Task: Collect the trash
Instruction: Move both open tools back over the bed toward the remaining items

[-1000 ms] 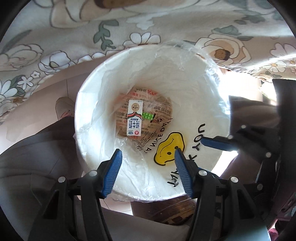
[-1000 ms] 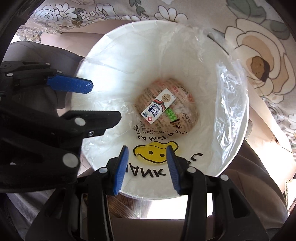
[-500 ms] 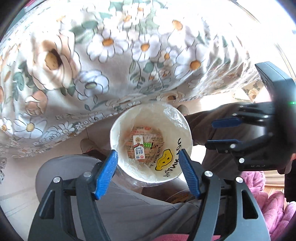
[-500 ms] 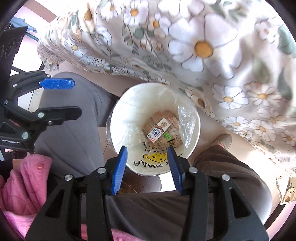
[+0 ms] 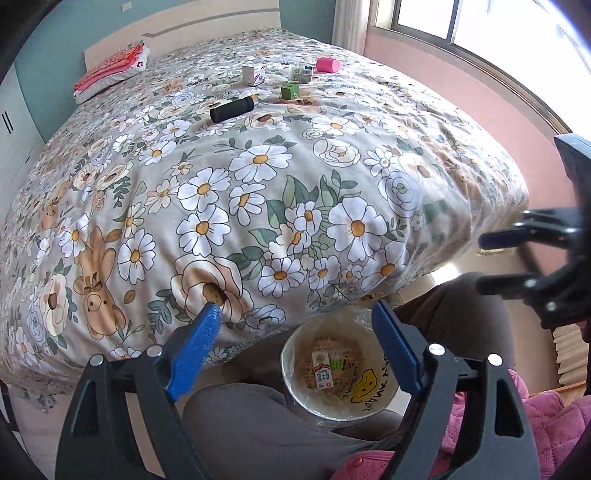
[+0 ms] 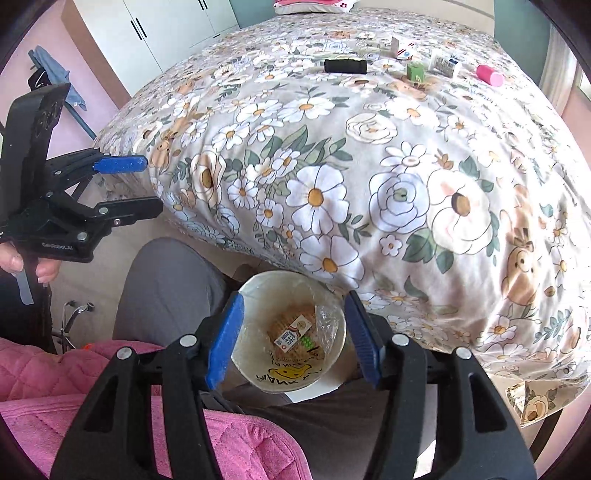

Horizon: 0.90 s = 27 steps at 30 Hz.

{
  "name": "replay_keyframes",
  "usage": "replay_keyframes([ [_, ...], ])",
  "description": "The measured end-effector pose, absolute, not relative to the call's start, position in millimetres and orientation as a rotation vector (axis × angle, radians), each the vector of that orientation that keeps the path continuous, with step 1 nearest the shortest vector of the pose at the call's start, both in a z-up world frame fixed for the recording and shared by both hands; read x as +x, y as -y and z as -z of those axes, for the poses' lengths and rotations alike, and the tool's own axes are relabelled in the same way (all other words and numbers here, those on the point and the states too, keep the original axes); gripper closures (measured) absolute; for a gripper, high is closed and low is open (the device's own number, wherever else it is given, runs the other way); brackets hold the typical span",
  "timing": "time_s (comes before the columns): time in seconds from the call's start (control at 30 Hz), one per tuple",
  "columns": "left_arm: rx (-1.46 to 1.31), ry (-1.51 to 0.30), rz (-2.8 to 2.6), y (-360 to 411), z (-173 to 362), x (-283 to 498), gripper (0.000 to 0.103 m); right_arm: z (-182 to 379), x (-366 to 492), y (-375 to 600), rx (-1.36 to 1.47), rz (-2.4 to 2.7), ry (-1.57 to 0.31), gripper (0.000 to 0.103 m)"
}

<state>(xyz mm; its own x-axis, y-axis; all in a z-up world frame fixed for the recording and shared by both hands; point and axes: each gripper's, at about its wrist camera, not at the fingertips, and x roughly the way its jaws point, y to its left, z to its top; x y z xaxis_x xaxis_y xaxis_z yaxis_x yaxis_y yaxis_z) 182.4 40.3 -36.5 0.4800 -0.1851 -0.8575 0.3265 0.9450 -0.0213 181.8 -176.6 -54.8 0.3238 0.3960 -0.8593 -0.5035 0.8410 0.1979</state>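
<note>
A white lined trash bin (image 5: 373, 395) stands on the floor between the person's knees, at the foot of a floral bed; it also shows in the right wrist view (image 6: 255, 295). A small milk carton (image 5: 320, 371) and wrappers lie in it. My left gripper (image 5: 299, 332) is open and empty, high above the bin. My right gripper (image 6: 293, 328) is open and empty too. On the far bed lie a black cylinder (image 5: 232, 109), a green cube (image 5: 289, 90), a white box (image 5: 253, 74), a small carton (image 5: 301, 72) and a pink cylinder (image 5: 327, 65).
The floral bedspread (image 5: 258, 184) fills most of both views. A folded red-and-white cloth (image 5: 110, 70) lies by the headboard. A window (image 5: 480, 33) is at the right, white wardrobes (image 6: 166, 26) at the left. The person's grey legs (image 6: 166, 291) flank the bin.
Both grippers have risen far up and away from the bin and tilted toward the bed, so the bin shrank in view and the items on the bed came into sight. Both jaws opened wider.
</note>
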Motion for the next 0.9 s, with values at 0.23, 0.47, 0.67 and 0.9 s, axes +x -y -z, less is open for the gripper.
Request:
replay_keyframes([
  [0.23,0.051,-1.025,0.249,-45.6,19.7,234.6,0.015,11.6,211.4,198.2,-0.09,-0.575,-0.976,0.041],
  [0.47,0.12,-0.976,0.159,-37.0,7.6,293.4,0.013,-15.2,258.1,207.3,-0.097,-0.549,-0.896,0.036],
  [0.67,0.022,-1.009,0.104,-40.0,12.8,352.8,0.013,-24.4,309.3,217.2,-0.061,-0.515,-0.846,0.034],
  [0.9,0.023,-1.012,0.071,-38.7,33.9,416.7,0.013,-23.5,379.9,224.9,-0.004,-0.494,-0.846,0.034],
])
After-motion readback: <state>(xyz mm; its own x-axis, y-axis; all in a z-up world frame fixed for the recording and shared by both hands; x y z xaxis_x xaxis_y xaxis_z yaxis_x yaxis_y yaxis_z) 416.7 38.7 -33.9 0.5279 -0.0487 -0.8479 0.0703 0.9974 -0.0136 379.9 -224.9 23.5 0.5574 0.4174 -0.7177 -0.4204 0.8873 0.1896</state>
